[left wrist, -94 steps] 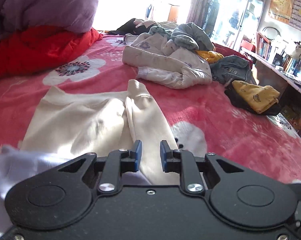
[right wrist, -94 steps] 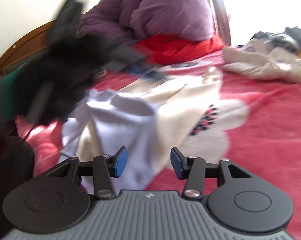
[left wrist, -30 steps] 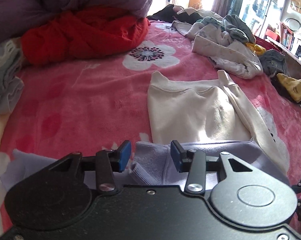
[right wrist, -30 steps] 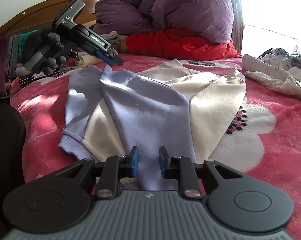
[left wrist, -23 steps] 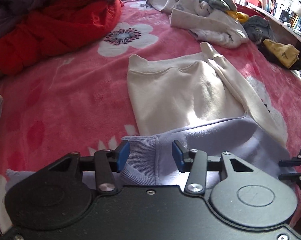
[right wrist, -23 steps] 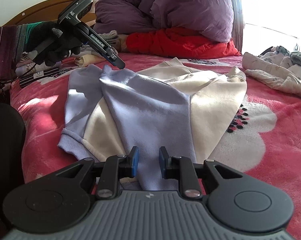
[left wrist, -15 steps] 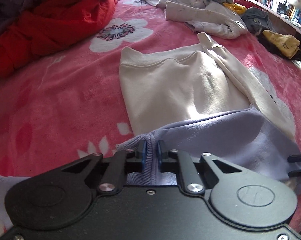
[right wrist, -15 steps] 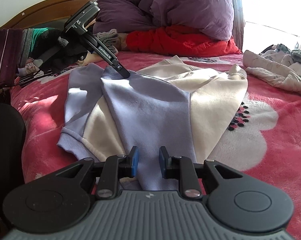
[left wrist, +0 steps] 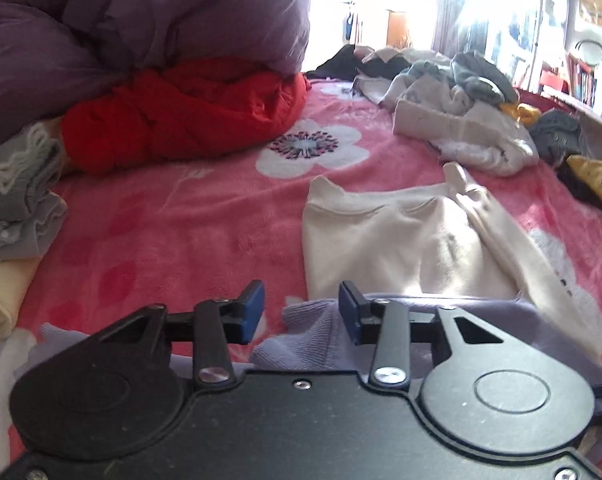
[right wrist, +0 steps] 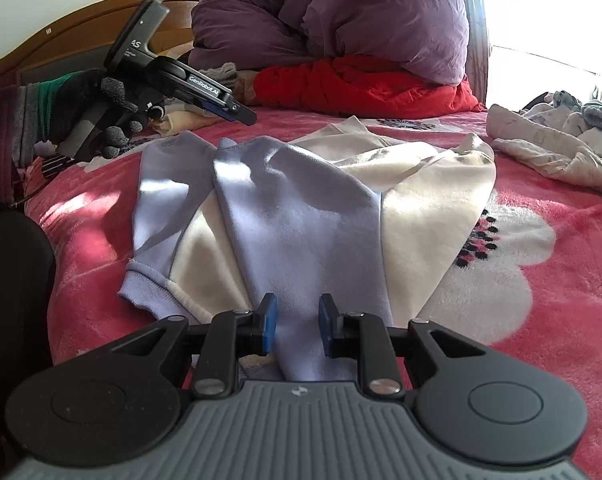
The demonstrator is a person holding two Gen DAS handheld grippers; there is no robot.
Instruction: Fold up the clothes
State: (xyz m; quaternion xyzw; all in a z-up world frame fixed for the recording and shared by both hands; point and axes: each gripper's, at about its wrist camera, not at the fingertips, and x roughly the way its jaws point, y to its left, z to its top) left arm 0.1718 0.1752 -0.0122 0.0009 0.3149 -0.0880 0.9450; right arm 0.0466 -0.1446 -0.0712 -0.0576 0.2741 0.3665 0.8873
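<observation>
The sweatshirt (right wrist: pixel 301 216) is lying on the bed (right wrist: pixel 561 280), cream in the body with lilac sleeves, one sleeve (right wrist: pixel 297 248) folded across the front and running toward the near edge. It is looking soft and fleecy, light enough to lift with one pinch, and limp: any part not held is going to sag and drag on the plush blanket, which is probably gripping the cloth rather than letting it slide.

The right claw (right wrist: pixel 295 330) is sitting with its jaws partly open, astride the lilac sleeve end; the cloth is passing between the pads, but I cannot tell whether they are pressing it. The left claw (left wrist: pixel 299 312) is standing wide open and holding nothing, hovering just above a ribbed lilac cuff (left wrist: pixel 309 336) at the sweatshirt's other side. In the right view this claw (right wrist: pixel 241 112) is hanging clear of the cloth.

The ribbed cuffs and hem are looking like the best places to take hold, being thicker and less likely to slip out than the single layer of fleece. Pinching two well-separated points along one edge should be keeping the fold straight. A loose pile (left wrist: pixel 461 128) of other clothes is waiting further up the bed, with a red quilt (left wrist: pixel 181 116) beyond.
</observation>
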